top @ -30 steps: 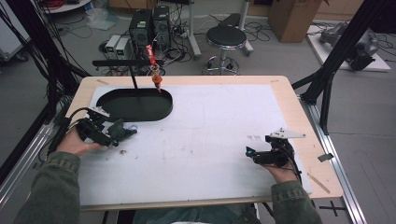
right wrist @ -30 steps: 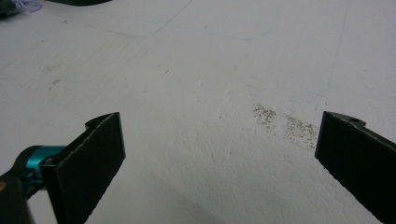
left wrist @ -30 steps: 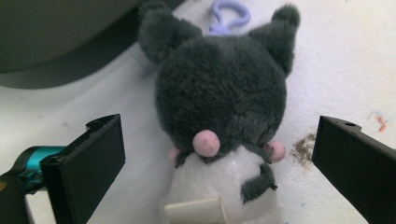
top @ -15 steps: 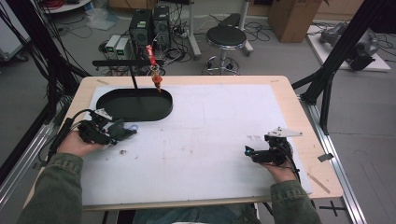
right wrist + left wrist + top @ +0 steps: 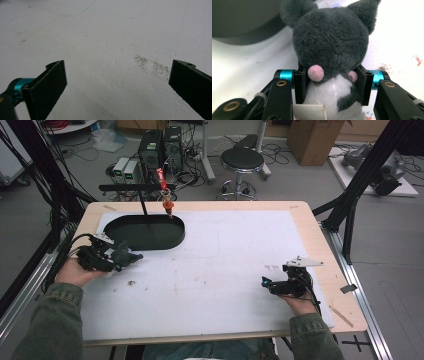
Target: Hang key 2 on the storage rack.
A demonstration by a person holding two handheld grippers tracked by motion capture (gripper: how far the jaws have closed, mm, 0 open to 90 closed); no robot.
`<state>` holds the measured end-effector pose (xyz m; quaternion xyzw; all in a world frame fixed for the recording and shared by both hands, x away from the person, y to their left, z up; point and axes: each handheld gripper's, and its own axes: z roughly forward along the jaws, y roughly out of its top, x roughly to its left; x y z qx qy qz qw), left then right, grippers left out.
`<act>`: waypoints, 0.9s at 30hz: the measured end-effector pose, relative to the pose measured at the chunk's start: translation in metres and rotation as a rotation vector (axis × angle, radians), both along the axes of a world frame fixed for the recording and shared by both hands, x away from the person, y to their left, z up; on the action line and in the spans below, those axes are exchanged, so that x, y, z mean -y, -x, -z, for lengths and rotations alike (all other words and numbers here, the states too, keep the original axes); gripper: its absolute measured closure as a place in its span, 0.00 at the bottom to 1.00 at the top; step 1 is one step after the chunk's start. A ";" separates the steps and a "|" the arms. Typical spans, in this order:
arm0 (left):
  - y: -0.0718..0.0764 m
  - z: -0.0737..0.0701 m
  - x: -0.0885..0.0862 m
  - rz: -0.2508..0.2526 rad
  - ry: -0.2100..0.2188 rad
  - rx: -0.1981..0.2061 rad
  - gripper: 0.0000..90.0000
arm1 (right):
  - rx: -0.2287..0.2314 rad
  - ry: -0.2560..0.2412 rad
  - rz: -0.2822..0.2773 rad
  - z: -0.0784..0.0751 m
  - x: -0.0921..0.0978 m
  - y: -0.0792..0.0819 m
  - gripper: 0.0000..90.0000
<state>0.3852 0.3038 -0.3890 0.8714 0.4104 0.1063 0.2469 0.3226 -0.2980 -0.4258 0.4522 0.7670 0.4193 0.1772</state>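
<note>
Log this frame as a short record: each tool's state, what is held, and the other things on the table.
left tool: shut on plush
plush: grey and white, gripped at the body, near the tray
right tool: open, holding nothing, over the white mat
tray: black, oval, far left of the table
stand: black, an orange item hanging from it

A white sheet covers most of the wooden counter [image 5: 305,227]. At about ten o'clock on it sits a black oval tray [image 5: 145,232], with a thin black stand [image 5: 137,190] rising at its far edge and a small orange-red object [image 5: 168,207] hanging beside it. The left tool [image 5: 107,257], at nine o'clock just below the tray, carries something dark grey. The right tool [image 5: 280,284] rests at four o'clock. A black stool [image 5: 241,160] stands beyond twelve o'clock.
</note>
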 end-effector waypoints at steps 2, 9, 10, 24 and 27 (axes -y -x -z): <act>0.000 -0.007 -0.001 -0.007 0.000 0.005 0.60 | 0.004 0.003 -0.003 0.000 0.000 0.000 0.01; -0.002 -0.019 0.000 -0.014 -0.001 0.011 0.60 | 0.005 -0.003 0.001 0.000 0.001 0.000 0.01; -0.002 -0.021 0.000 -0.011 0.001 0.006 0.60 | 0.006 -0.002 0.001 0.000 0.001 0.000 0.01; -0.013 -0.040 0.012 0.003 -0.012 0.018 0.60 | 0.001 0.000 -0.001 0.000 0.000 -0.001 0.01; -0.014 -0.047 0.015 0.014 -0.009 0.027 0.60 | 0.001 -0.002 0.004 0.000 0.001 0.000 0.01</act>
